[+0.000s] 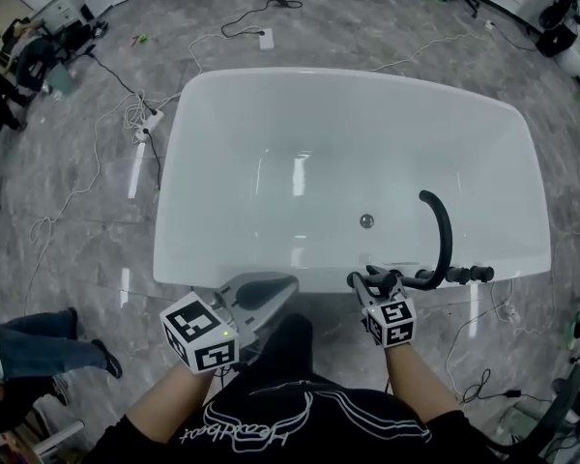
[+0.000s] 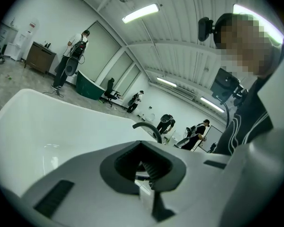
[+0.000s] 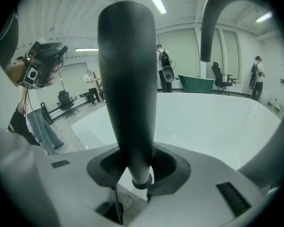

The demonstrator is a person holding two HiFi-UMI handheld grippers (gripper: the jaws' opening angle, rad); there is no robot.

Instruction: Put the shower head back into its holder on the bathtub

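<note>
Jaws of the right gripper [image 3: 139, 174] are clamped on the narrow lower end of the shower head [image 3: 128, 79], held at the near rim of the bathtub [image 1: 174, 191].
Dark, smooth and tapering, the shower head stands upright in the grip with its broad part above. It looks rigid and fairly light, but probably top-heavy and slick, so this low hold just above the end ring could let it pivot and calls for a firm squeeze. Black fittings [image 1: 469, 275] and the arched faucet spout [image 1: 443, 230] sit on the right part of the near rim; which of them is the holder I cannot tell. The right forearm reaches forward from the body, gripper tipped down toward those fittings. The left gripper [image 1: 275, 288], jaws fully together on nothing, hangs by the near rim left of its middle, pointing slightly downward across the tub.
</note>
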